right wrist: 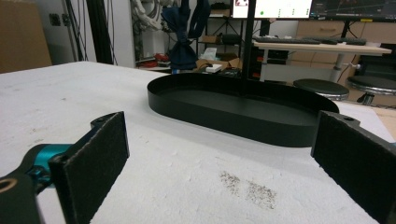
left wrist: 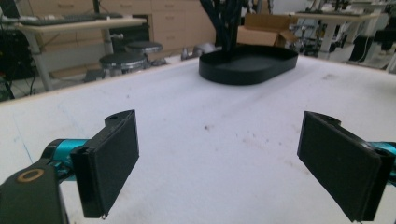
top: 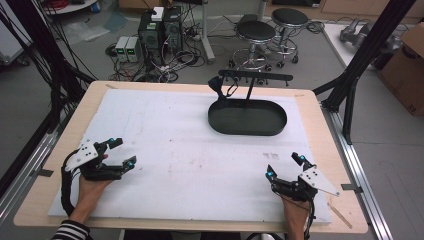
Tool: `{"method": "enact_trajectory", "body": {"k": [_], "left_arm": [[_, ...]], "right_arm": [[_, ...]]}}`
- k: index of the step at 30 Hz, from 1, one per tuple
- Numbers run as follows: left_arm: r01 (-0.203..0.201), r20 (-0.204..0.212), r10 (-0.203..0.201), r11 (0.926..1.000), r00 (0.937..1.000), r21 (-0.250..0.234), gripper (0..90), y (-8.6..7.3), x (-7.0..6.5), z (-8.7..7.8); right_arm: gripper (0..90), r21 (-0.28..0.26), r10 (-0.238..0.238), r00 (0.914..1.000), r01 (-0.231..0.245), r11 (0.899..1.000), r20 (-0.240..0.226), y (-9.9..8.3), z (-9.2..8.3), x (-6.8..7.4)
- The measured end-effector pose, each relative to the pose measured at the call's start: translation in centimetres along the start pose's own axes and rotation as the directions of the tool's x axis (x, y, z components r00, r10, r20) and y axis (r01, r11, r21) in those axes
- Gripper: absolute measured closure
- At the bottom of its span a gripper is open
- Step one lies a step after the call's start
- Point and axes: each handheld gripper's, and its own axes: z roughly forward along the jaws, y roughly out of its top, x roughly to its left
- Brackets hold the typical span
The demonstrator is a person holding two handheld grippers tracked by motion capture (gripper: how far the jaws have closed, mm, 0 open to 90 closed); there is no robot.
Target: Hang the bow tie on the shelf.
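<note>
White table mat [top: 190, 165]: both grippers' jaws spread, empty.

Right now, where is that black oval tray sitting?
In the high view the black oval tray sits on the white mat, far side, right of centre, well ahead of both grippers, under a T-shaped black stand.

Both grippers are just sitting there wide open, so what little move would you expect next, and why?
Probably the right gripper easing forward toward the black oval tray: its jaws stand open with nothing between them, it lies nearer the tray than the left gripper, and its view looks straight at it.
</note>
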Motion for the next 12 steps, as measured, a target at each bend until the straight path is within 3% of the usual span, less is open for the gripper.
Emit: {"method": "enact_trajectory", "body": {"k": [8,12], "left_arm": [[0.023,-0.010,-0.023,0.9997,0.9997,-0.009,12.9,-0.43,0.09,-0.06],[0.028,-0.037,-0.028,0.9995,0.9989,-0.014,13.0,-0.48,-0.03,-0.06]], "right_arm": [[3.1,-0.003,0.004,1.0000,-0.004,1.000,0.000,-0.01,-0.05,-0.02],[3.1,-0.011,-0.002,1.0000,0.002,1.000,0.001,-0.04,-0.11,0.03]]}}
